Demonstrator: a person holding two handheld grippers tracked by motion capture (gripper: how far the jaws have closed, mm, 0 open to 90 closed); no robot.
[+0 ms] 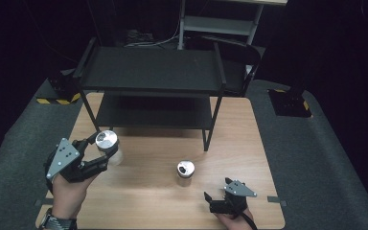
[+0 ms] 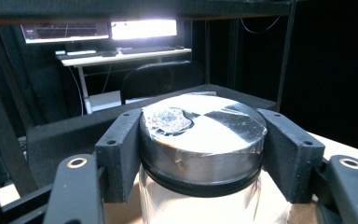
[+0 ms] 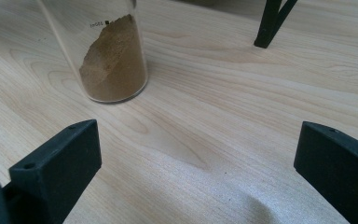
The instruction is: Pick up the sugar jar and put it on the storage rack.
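A clear glass jar (image 1: 109, 148) with a shiny metal lid (image 2: 204, 135) hangs above the left side of the table, and my left gripper (image 1: 97, 149) is shut on it just under the lid. A second glass jar (image 1: 185, 173) with a metal lid stands mid-table; brown powder (image 3: 114, 65) slopes inside it. Near the front edge, right of that jar, my right gripper (image 1: 216, 200) rests open, its jaws wide apart with bare wood between them. The powder jar (image 3: 100, 46) stands ahead and to the left in the right gripper view.
A black two-tier shelf rack (image 1: 151, 72) stands at the back of the wooden table (image 1: 239, 143); its front right leg (image 1: 207, 139) comes down close behind the powder jar. A desk and a chair (image 2: 163, 79) lie beyond the rack.
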